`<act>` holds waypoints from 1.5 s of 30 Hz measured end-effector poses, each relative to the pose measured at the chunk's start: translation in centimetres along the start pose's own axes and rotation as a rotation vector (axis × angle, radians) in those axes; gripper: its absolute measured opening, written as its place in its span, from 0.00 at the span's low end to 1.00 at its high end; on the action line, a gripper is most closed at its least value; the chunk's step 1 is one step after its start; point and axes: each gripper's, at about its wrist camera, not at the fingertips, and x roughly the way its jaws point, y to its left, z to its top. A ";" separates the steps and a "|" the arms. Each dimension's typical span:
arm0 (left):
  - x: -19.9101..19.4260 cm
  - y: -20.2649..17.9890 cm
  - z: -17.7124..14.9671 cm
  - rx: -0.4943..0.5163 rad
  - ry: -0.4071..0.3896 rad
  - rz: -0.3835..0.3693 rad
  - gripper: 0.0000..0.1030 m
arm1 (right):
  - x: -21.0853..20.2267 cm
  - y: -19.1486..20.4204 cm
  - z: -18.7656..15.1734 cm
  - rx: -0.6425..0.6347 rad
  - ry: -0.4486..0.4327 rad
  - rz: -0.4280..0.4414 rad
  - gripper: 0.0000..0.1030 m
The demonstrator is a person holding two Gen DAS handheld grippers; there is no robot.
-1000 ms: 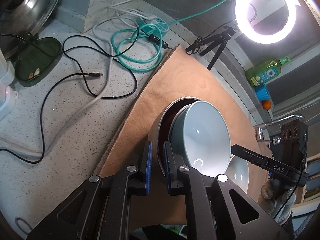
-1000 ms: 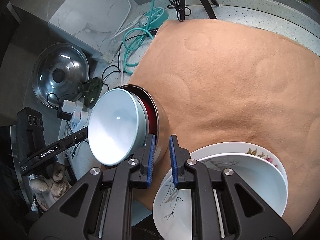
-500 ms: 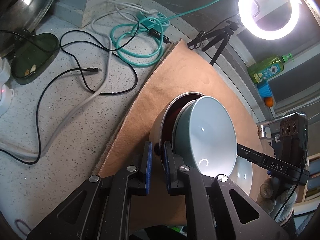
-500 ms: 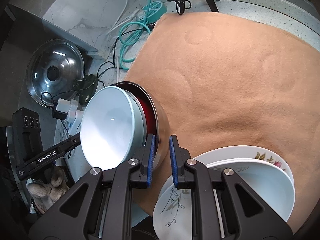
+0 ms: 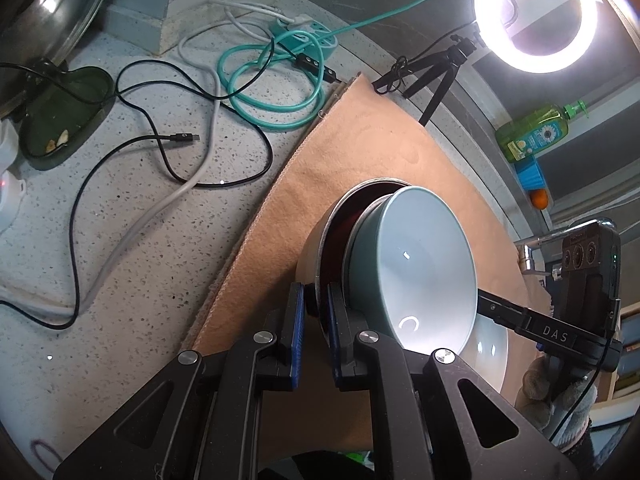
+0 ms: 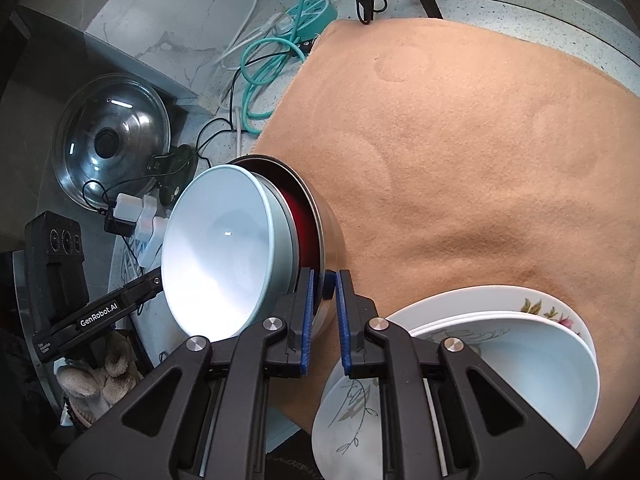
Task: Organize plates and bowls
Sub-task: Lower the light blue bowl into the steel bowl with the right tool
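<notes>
A metal bowl with a red inside holds a pale blue bowl nested in it, and the pair is lifted and tilted over the tan mat. My left gripper is shut on the metal bowl's rim from one side. My right gripper is shut on the same rim from the other side. A stack of white flowered plates with a white bowl on top lies on the mat at the lower right; it also shows in the left wrist view.
Loose cables and a teal power strip lie on the speckled counter left of the mat. A steel pot lid leans at the far left. A ring light on a tripod and a green soap bottle stand behind.
Both grippers have kept hold of the nested bowls and carried them a little toward the mat's left edge. The plate stack has not moved.
</notes>
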 end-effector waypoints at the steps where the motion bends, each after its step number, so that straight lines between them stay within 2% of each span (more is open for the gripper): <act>1: 0.0 0.0 0.0 0.000 0.001 0.000 0.09 | 0.0 0.0 0.0 -0.002 0.000 -0.001 0.11; 13: -1.7 -1.8 0.1 0.036 -0.023 -0.017 0.09 | -1.9 -0.1 -0.3 0.009 -0.035 0.006 0.11; 28: -3.5 -8.1 -0.9 0.169 -0.028 -0.104 0.10 | -10.2 -1.8 -3.6 0.044 -0.146 -0.007 0.11; 38: -1.2 -12.6 -2.7 0.269 0.049 -0.151 0.10 | -14.2 -5.6 -7.2 0.129 -0.201 -0.058 0.11; 45: 0.7 -14.7 -4.1 0.328 0.107 -0.150 0.10 | -14.8 -8.1 -9.6 0.192 -0.201 -0.081 0.11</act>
